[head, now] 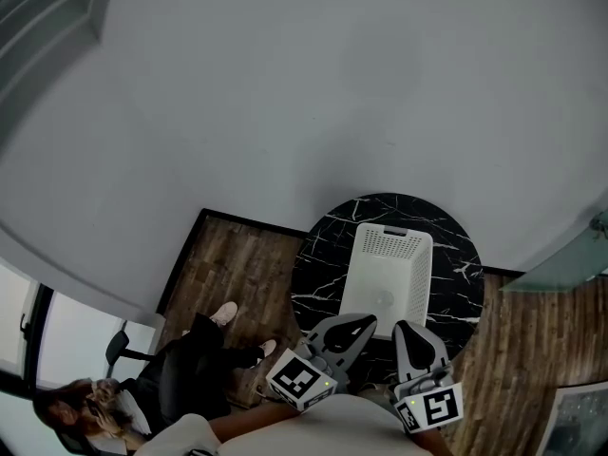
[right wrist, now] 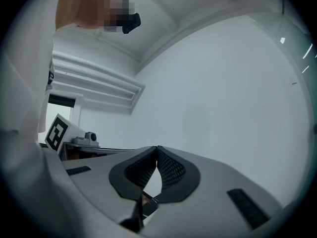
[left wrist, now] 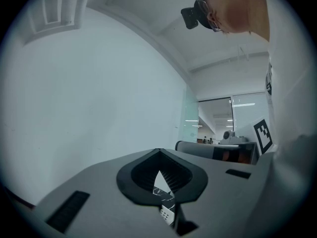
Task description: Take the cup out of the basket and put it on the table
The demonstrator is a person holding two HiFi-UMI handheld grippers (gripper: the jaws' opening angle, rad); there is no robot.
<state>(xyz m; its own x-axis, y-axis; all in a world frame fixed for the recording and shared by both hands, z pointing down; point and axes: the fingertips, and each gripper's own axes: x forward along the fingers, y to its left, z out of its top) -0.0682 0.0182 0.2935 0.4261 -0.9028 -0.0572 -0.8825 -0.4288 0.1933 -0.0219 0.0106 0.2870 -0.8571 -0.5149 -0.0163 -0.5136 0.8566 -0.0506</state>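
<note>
A white perforated basket [head: 388,269] stands on a round black marble table [head: 328,264] in the head view. A faint round shape inside the basket may be the cup [head: 381,298]; I cannot tell for sure. My left gripper [head: 367,321] hovers by the table's near edge, just short of the basket, jaws shut with nothing held. My right gripper [head: 403,327] is beside it, also shut and empty. In the left gripper view, the left gripper [left wrist: 158,150] shows closed tips, with a sliver of marble below them. In the right gripper view, the right gripper [right wrist: 157,147] faces the white wall.
A person [head: 180,369] sits on a chair at the lower left, feet on the wooden floor [head: 228,274]. A plain white wall [head: 313,93] rises behind the table. A glass panel [head: 570,255] stands at the right.
</note>
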